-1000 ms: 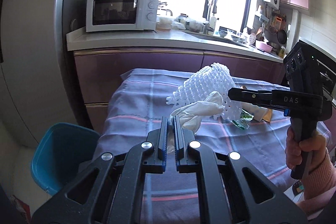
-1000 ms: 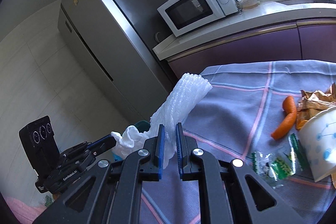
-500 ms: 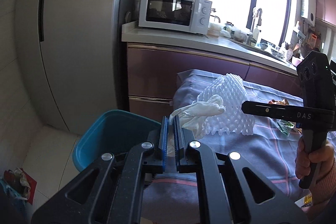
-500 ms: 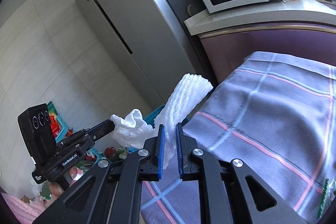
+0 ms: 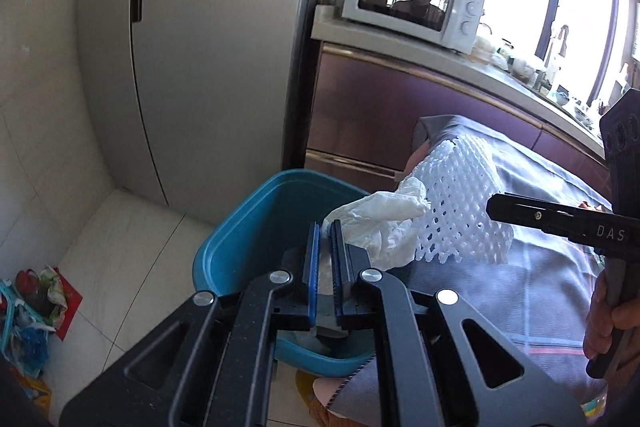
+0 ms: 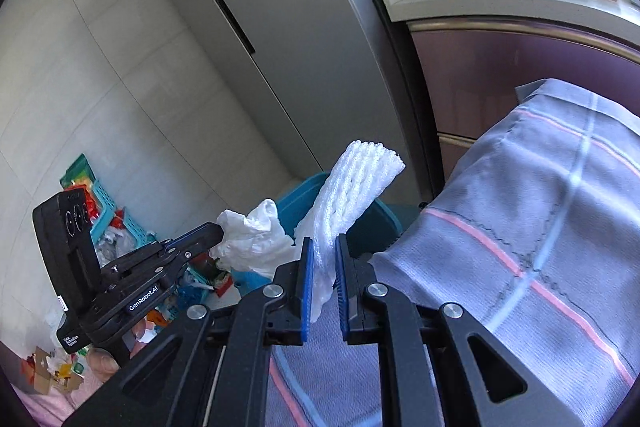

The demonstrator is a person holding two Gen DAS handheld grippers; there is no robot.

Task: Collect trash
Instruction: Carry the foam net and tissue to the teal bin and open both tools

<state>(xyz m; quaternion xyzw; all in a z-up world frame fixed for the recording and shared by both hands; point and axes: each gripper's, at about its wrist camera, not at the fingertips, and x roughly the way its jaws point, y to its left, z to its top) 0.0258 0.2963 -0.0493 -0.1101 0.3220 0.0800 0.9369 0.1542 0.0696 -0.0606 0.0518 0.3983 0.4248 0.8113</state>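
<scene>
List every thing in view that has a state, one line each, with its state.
left gripper: jaws shut on the crumpled tissue, held above the bin.
right gripper: jaws shut on the foam fruit net.
blue bin: open-topped, on the floor beside the table.
microwave: door closed.
fridge: doors closed.
tablecloth: spread over the table, edge hanging.

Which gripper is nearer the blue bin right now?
Left. The left gripper, shut on a tissue, hangs over the blue bin; the right gripper, shut on foam netting, is beside it over the tablecloth edge.
</scene>
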